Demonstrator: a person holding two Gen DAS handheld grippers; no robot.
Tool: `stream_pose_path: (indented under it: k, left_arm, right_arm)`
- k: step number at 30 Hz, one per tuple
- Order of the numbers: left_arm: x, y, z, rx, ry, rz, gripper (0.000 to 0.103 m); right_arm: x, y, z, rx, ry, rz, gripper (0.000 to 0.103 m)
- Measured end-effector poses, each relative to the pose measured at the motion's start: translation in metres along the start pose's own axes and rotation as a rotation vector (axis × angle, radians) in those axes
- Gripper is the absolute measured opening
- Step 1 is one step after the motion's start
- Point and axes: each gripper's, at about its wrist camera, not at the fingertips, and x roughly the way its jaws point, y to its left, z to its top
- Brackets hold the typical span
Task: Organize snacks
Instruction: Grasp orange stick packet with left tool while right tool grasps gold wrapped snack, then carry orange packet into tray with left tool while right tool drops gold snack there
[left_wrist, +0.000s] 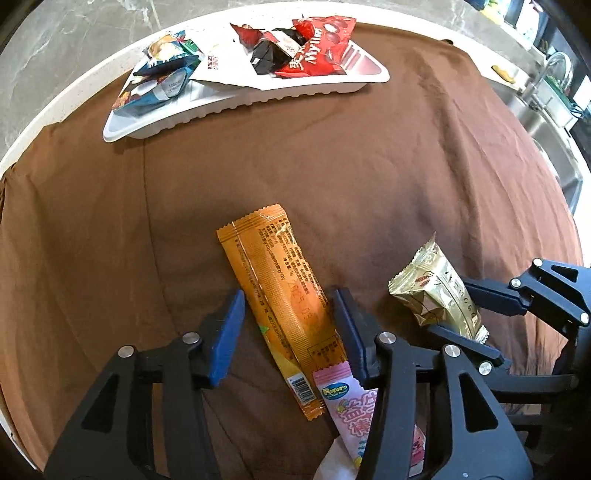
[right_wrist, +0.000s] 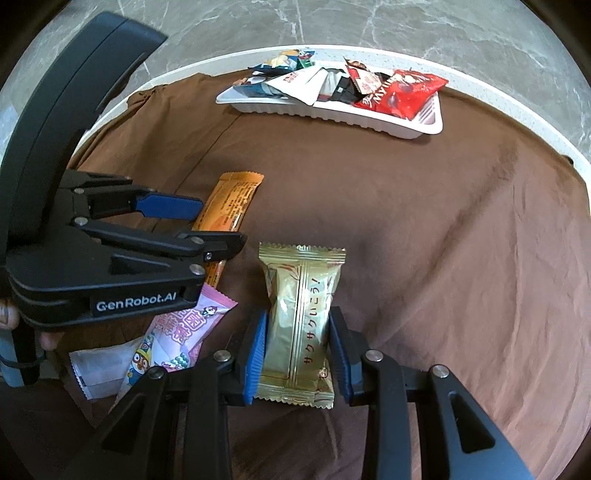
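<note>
A long orange snack packet lies on the brown cloth between the open jaws of my left gripper; neither pad grips it. It also shows in the right wrist view. My right gripper is shut on a gold snack packet, blue pads pressing both its sides. The gold packet also shows in the left wrist view. A pink packet lies partly under the left gripper, seen too in the right wrist view. A white tray at the far edge holds several snack packets.
The brown cloth covers a round white table. A white sachet lies beside the pink packet. A sink and counter stand at the far right. The tray also shows in the right wrist view.
</note>
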Motion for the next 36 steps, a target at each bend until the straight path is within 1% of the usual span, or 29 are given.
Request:
stream_pose_path:
  k: [1,4,5,7,10,14,22,29,36]
  left_arm:
    - [0.0,0.0,0.0,0.009,0.0,0.0,0.044]
    - [-0.001,0.0,-0.001,0.04,0.001,0.002,0.033]
    - [-0.001,0.0,-0.001,0.046,0.002,0.006,0.032]
    - [-0.003,0.002,-0.001,0.048,0.001,0.0,0.028]
    - [-0.004,0.008,-0.001,0.03,0.0,-0.008,0.025]
    - [-0.008,0.019,-0.002,-0.007,-0.005,-0.024,0.023]
    - [-0.027,0.046,0.009,-0.077,-0.047,-0.052,0.023]
    - [-0.048,0.067,0.031,-0.114,-0.098,-0.077,0.023]
    - [-0.06,0.086,0.063,-0.124,-0.132,-0.099,0.023]
  right_arm:
    - [0.0,0.001,0.0,-0.008,-0.001,-0.006,0.035]
    - [-0.001,0.006,0.0,-0.05,-0.011,-0.028,0.035]
    - [-0.001,0.007,0.0,-0.058,-0.016,-0.035,0.035]
    - [-0.003,0.007,0.0,-0.064,-0.022,-0.023,0.035]
    - [-0.008,0.002,0.001,-0.043,-0.036,0.001,0.034]
    - [-0.015,-0.012,0.005,0.027,-0.048,0.051,0.034]
    - [-0.02,-0.035,0.017,0.144,-0.056,0.1,0.034]
    - [-0.021,-0.051,0.035,0.196,-0.072,0.121,0.034]
    - [-0.022,-0.06,0.064,0.227,-0.096,0.147,0.034]
